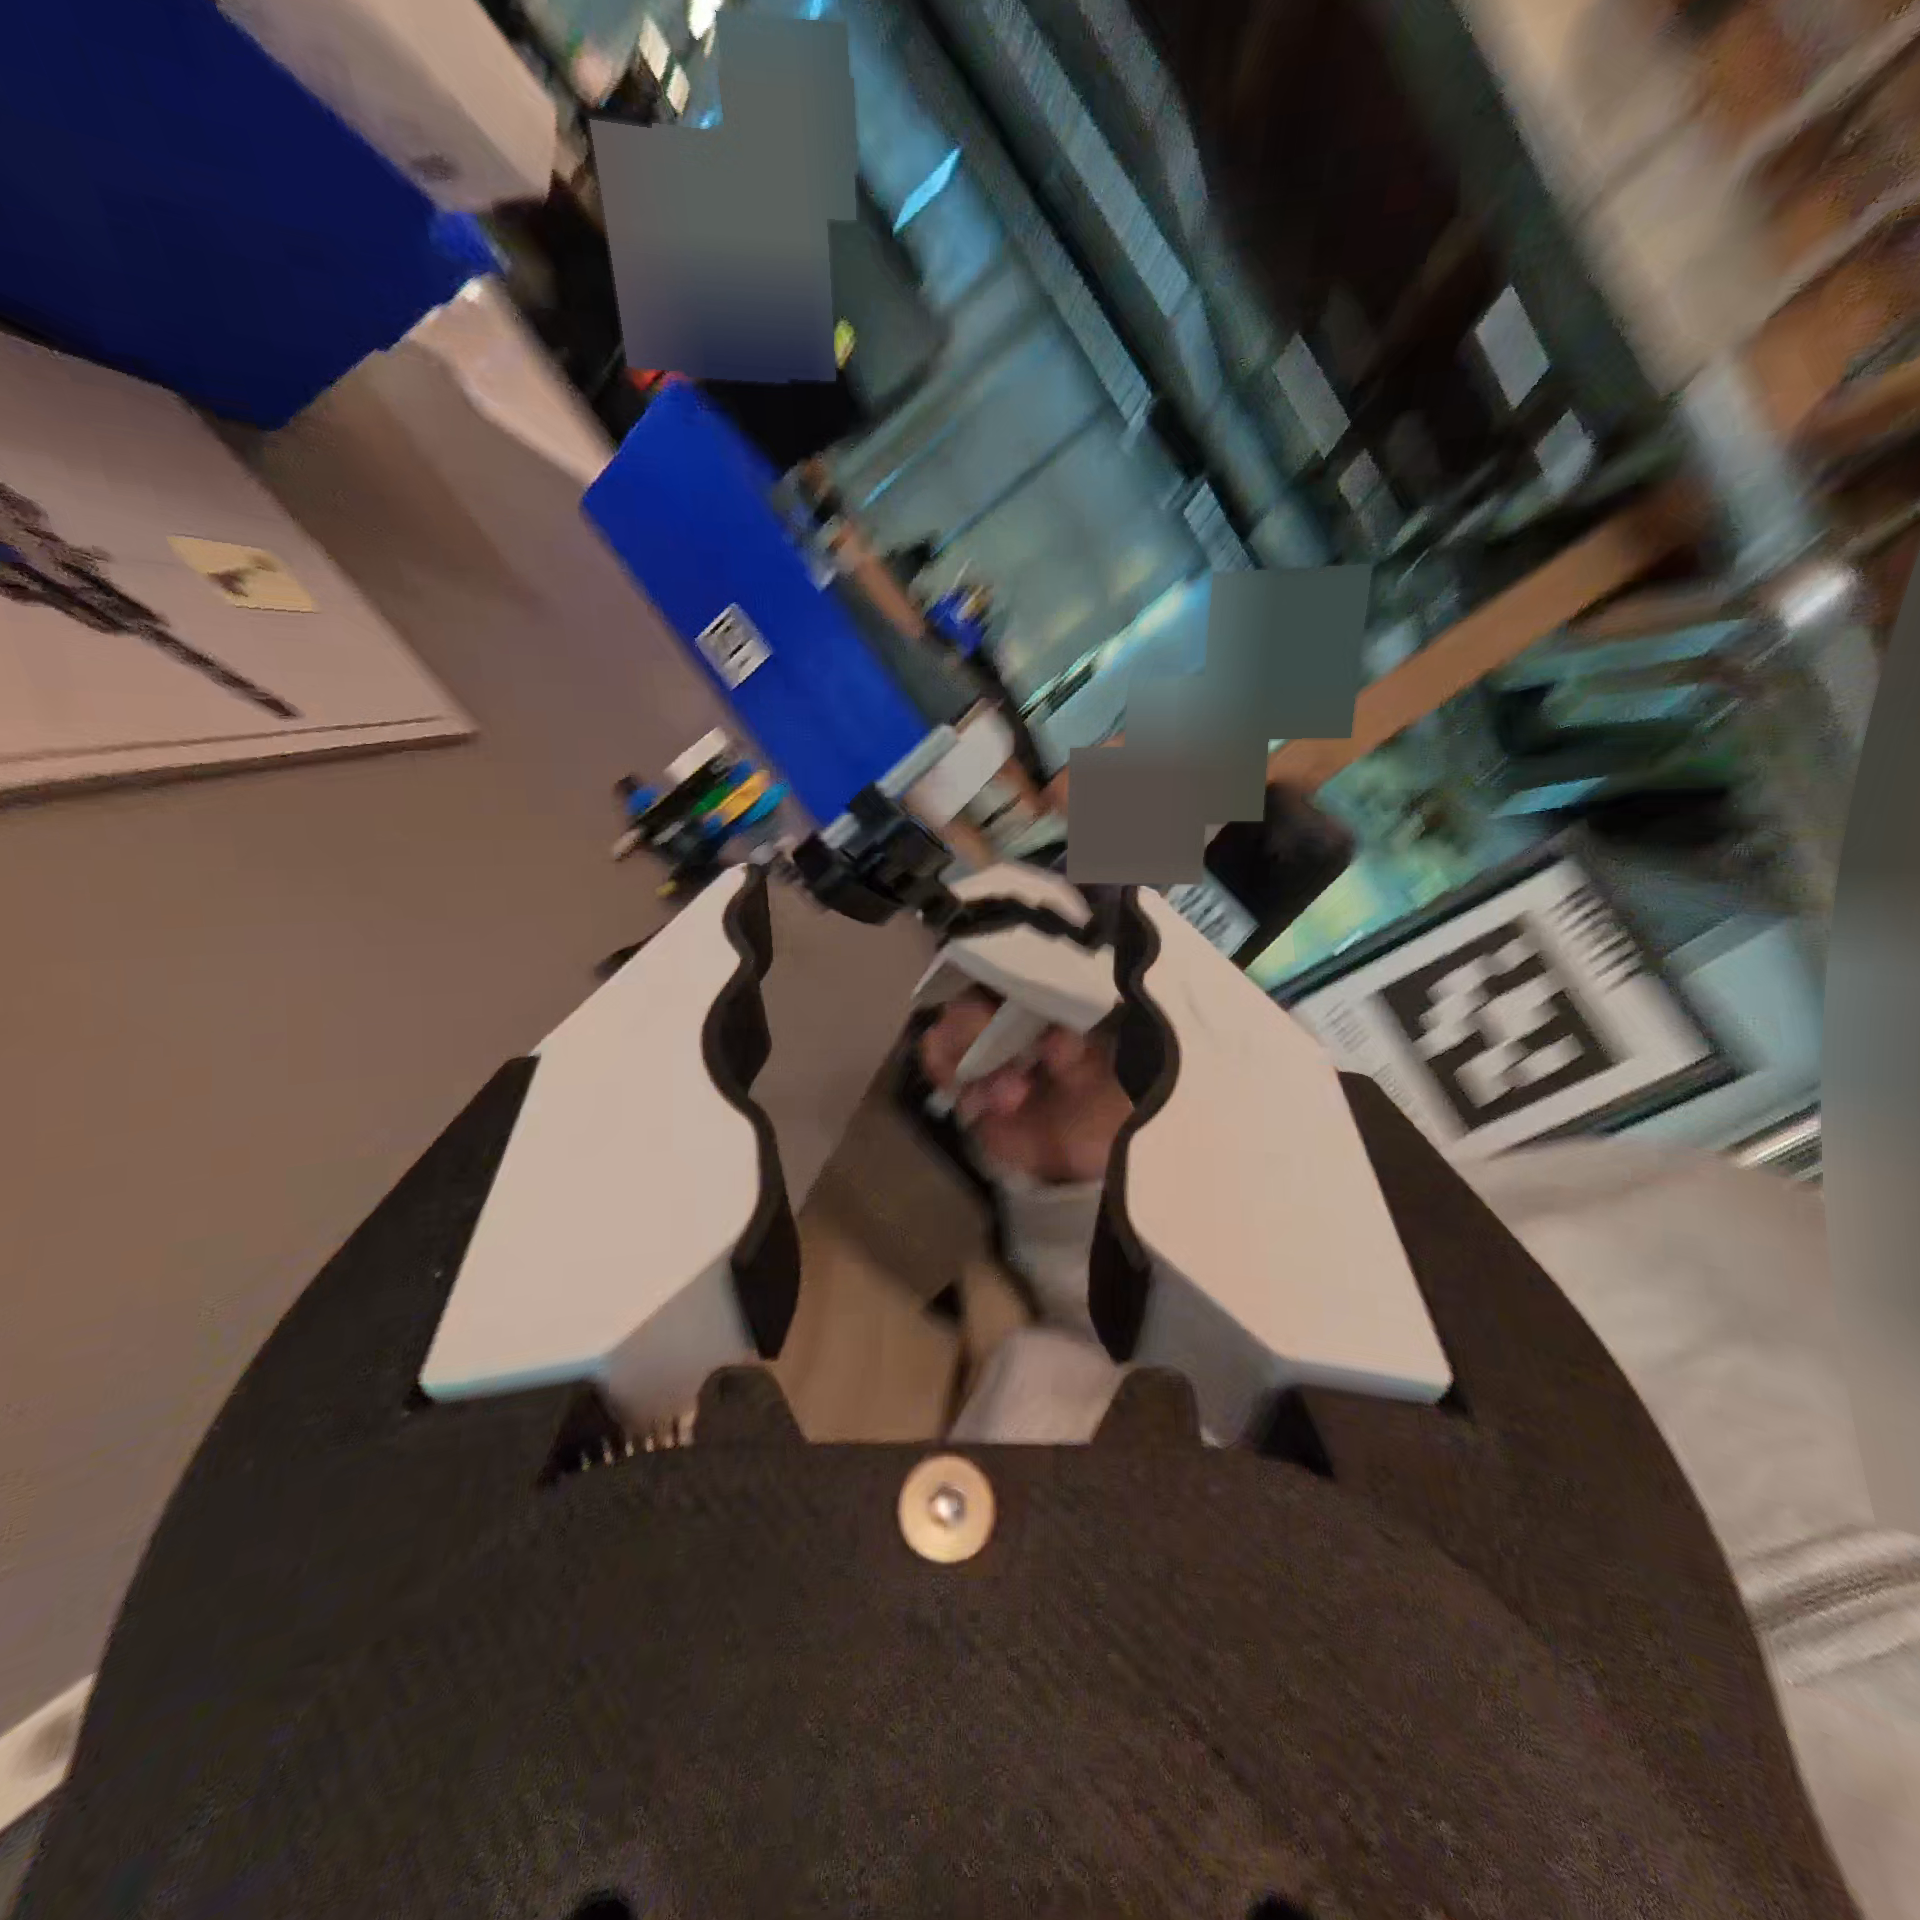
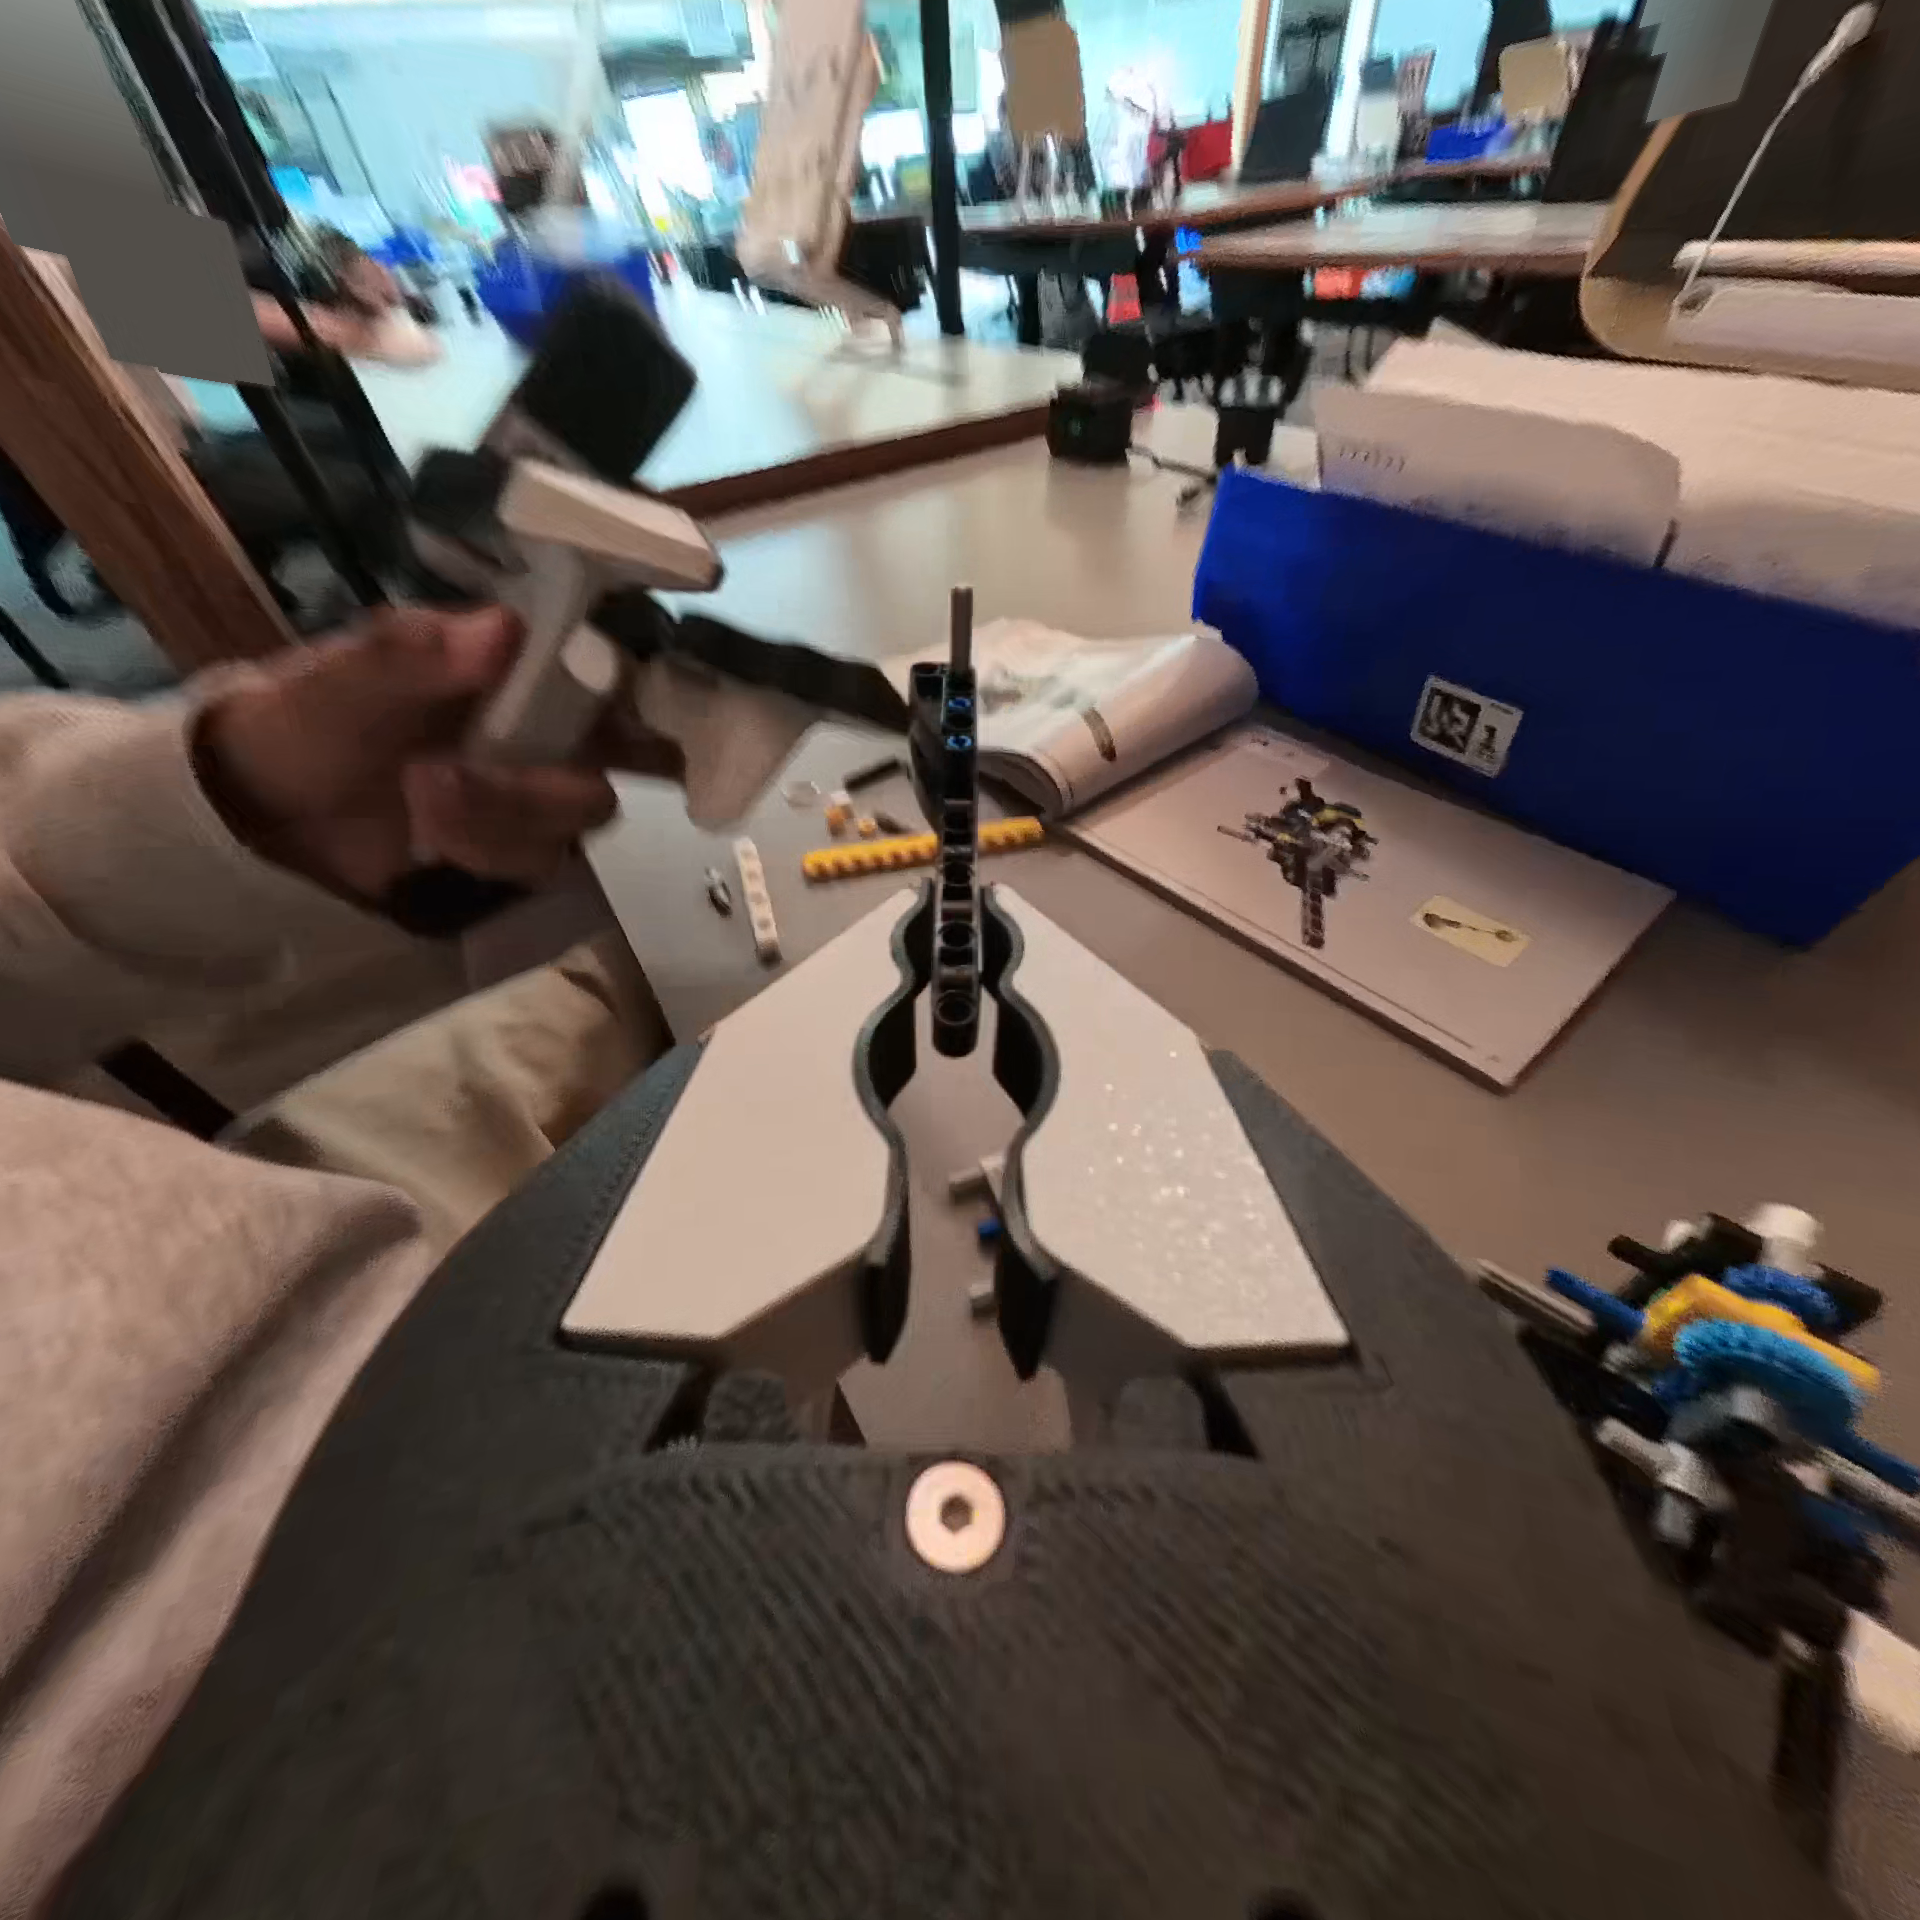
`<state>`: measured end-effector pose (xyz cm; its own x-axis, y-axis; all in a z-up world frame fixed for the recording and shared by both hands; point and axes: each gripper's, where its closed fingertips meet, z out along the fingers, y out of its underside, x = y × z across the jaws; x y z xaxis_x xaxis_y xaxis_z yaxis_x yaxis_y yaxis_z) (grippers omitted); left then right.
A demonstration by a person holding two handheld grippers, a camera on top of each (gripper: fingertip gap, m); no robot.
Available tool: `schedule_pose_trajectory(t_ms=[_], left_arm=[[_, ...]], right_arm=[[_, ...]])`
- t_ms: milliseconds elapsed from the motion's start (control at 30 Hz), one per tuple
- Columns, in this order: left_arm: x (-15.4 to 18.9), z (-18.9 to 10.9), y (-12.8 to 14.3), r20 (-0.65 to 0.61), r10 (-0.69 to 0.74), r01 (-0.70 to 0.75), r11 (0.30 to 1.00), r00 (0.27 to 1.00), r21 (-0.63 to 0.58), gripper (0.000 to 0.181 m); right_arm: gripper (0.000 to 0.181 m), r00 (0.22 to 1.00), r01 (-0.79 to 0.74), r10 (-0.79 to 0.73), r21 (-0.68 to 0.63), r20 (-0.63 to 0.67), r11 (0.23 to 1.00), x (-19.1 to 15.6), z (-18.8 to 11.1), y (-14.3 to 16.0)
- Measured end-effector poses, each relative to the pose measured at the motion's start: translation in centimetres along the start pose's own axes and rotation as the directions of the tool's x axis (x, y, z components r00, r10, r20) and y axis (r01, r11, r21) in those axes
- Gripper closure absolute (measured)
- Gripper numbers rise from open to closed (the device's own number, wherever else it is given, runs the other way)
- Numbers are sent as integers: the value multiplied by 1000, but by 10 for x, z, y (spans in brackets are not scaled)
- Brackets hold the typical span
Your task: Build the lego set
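While clamped upright in the right gripper [image 2: 954, 940], black beam [image 2: 954, 831] with grey pin on top looks light, stiff, slick.
Left gripper [image 1: 940, 914] hangs alongside, jaws apart, empty; best pinched on flat sides, low down; half-built model [image 2: 1725, 1382] waiting on table [image 2: 1714, 1091], far right.

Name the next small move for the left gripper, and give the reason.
Probably bring the left gripper in toward the black beam assembly. The right gripper holds it upright with its grey axle pointing up, while the left jaws stand open and empty beside its top end.
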<state>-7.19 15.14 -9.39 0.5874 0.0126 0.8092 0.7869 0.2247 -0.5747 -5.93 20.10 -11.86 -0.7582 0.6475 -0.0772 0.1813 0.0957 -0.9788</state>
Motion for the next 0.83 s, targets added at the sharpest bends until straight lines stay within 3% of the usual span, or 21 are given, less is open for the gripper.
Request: schedule_pose_trajectory(t_ms=[67,133,267,433,767,833], left_arm=[[6,6,-2,-123,-136,148,984,983,94,122],[18,7,-5,-257,-187,230,962,948,150,129],[50,-1,-9,-440,-91,208,952,893,226,154],[68,-8,-10,-437,29,93,962,899,257,162],[66,-11,-10,-437,23,99,962,899,255,167],[65,-14,-13,-458,12,119,959,889,257,168]], right_arm=[[175,998,-49,46,89,34,995,-6,-3,-13],[176,994,-94,81,185,76,978,-17,-6,-28],[175,973,-213,174,304,150,929,-35,-9,-47],[176,946,-298,232,321,229,899,-52,-6,-51],[175,953,-255,200,247,226,935,-65,2,-39],[165,957,-222,169,224,235,949,-68,3,-36]])
